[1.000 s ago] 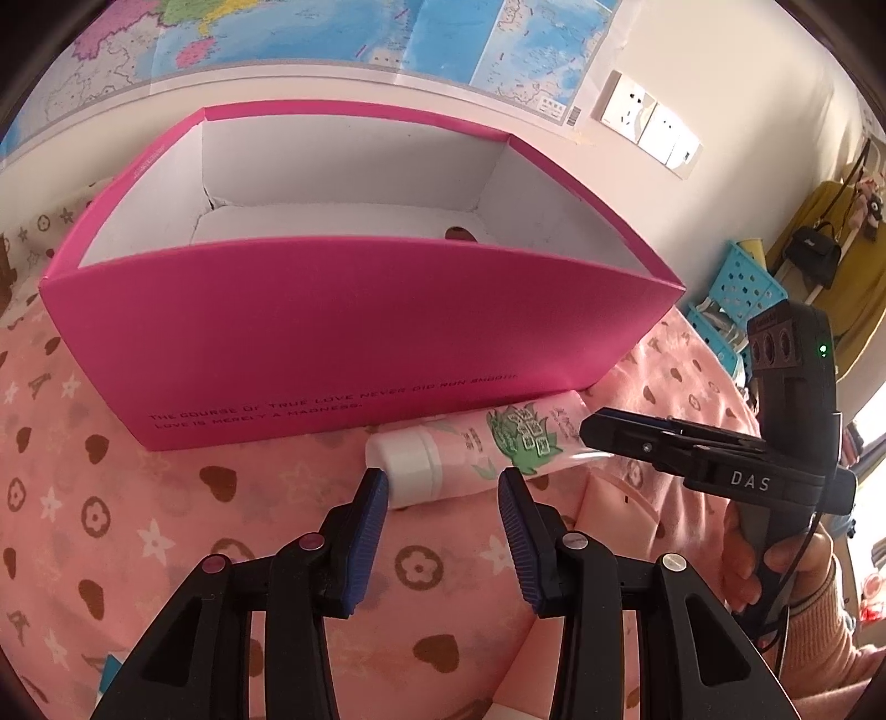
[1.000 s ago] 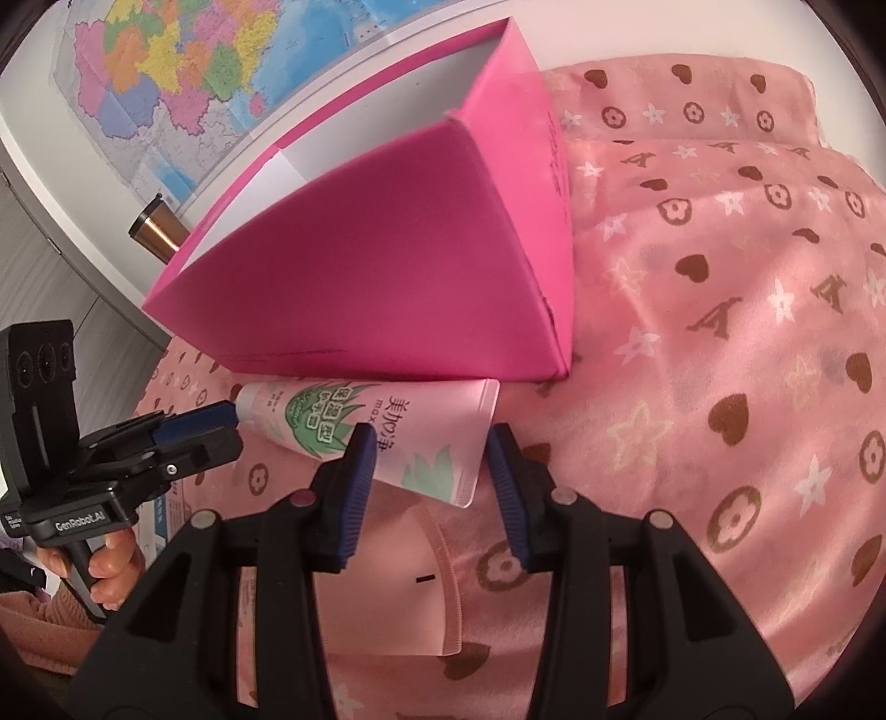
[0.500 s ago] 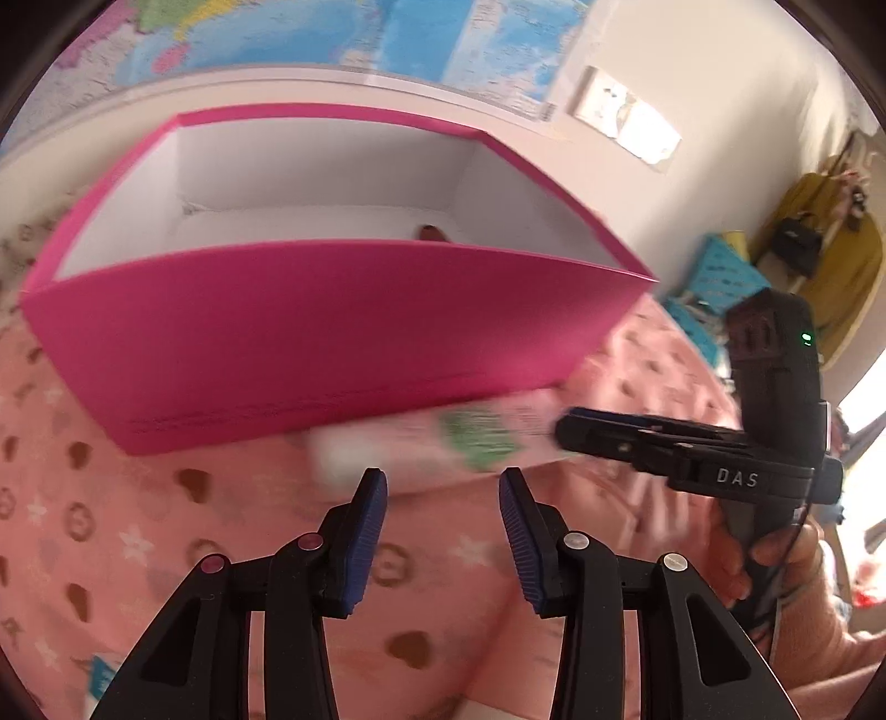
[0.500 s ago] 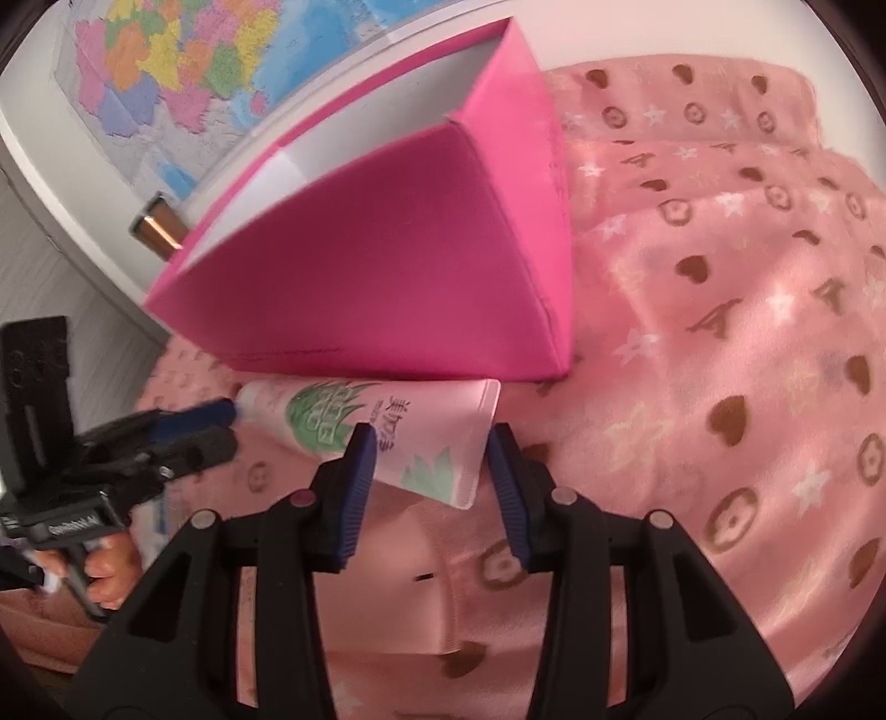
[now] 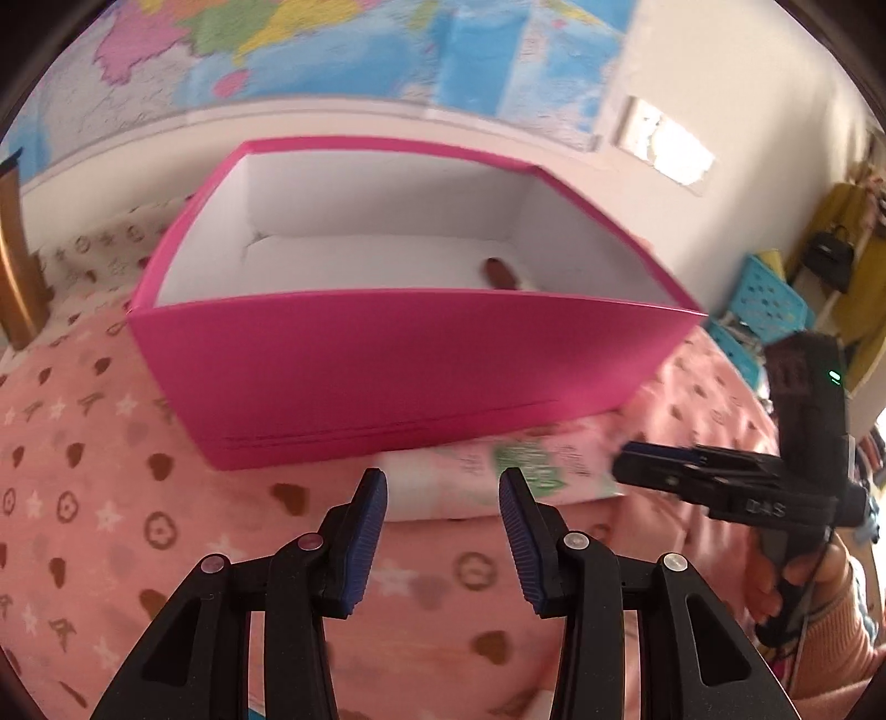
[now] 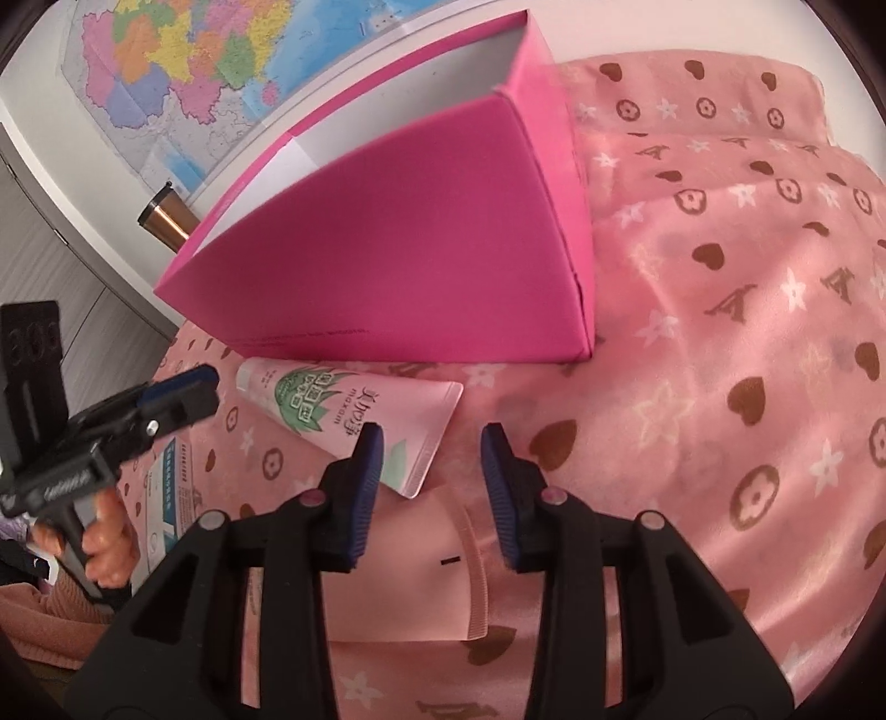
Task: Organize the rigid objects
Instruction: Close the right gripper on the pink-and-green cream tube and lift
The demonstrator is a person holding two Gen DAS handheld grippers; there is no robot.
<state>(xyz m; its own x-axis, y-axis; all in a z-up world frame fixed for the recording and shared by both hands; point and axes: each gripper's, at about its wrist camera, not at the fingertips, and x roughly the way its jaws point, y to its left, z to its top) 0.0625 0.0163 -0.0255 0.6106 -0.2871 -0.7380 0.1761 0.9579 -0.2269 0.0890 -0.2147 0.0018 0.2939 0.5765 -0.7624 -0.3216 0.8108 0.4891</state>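
A pink tube with a green aloe label (image 6: 354,418) lies on the pink patterned cloth (image 6: 747,310), against the front of a magenta open box (image 6: 398,266). In the left wrist view the tube (image 5: 498,476) is blurred, just beyond my open, empty left gripper (image 5: 443,498). The box (image 5: 398,365) has a white inside with a small brown object (image 5: 501,272) at its back right. My right gripper (image 6: 429,448) is open and empty, hovering over the tube's flat end. It also shows at the right of the left wrist view (image 5: 692,471).
A pale pink flat item (image 6: 410,576) lies under my right gripper. A printed leaflet (image 6: 169,498) lies at the left. A copper tumbler (image 6: 166,219) stands behind the box. A map hangs on the wall (image 5: 332,50). Blue baskets (image 5: 769,304) stand at the far right.
My left gripper has risen and shifted left, so more of the box's inside shows. My right gripper has pulled back a little from the tube. The tube has stayed in place.
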